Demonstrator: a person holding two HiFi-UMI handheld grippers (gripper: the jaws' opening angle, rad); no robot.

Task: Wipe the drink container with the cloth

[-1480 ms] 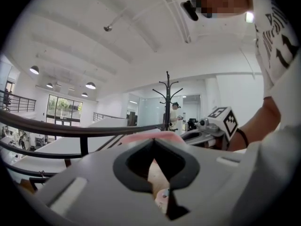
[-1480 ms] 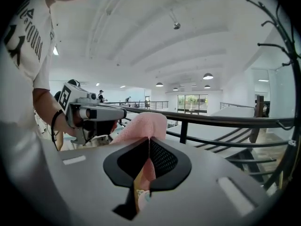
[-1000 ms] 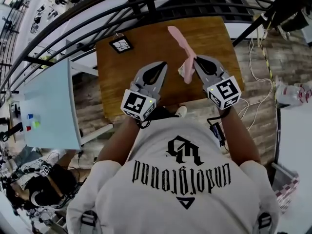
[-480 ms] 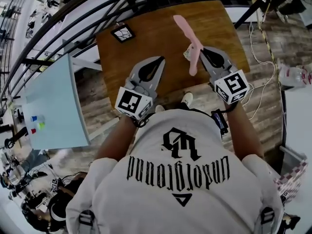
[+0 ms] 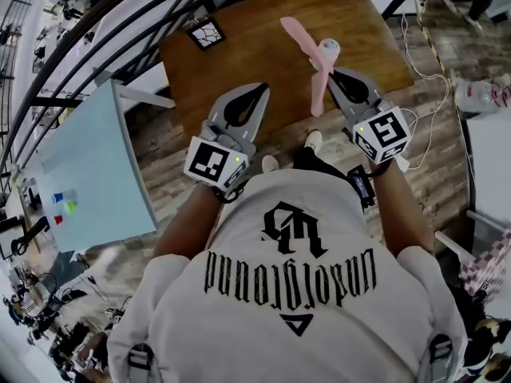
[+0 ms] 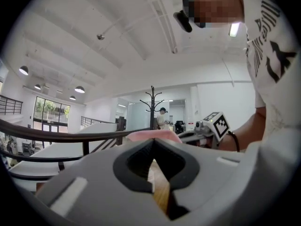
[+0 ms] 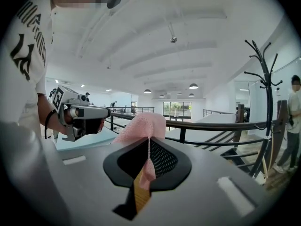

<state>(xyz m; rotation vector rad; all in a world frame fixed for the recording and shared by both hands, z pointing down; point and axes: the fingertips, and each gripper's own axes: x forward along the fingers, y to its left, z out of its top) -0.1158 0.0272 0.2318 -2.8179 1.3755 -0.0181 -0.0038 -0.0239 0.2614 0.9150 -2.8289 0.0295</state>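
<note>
Since a second ago your right gripper (image 5: 334, 74) has carried the pink cloth (image 5: 318, 86) forward, from over the near edge of the wooden table (image 5: 239, 54) to over its far half, and the cloth now hangs more upright. That reads as an approach to the wipe, not the wipe itself.

Head view: the cloth is a long pink strip rising from the right gripper's tips. A small pale round object (image 5: 327, 51) sits against the strip near its middle. It may be the drink container, but it is too small to be sure, and nothing shows whether it holds anything. Your left gripper (image 5: 259, 88) hovers over the table's near edge, well left of the cloth. A black-and-white marker tile (image 5: 206, 32) lies at the table's far left corner.

Left gripper view: the jaws are together with nothing between them – only a sliver of table shows through the slit. Beyond the tips you see the top of the pink cloth (image 6: 153, 135) and the right gripper (image 6: 207, 128) to its right.

Right gripper view: the jaws are clamped on the cloth (image 7: 143, 126), which bunches above the tips while a thin fold trails down between them. No container shows here (only a dark railing (image 7: 211, 125) and the left gripper (image 7: 84, 114) off to the side).
</note>
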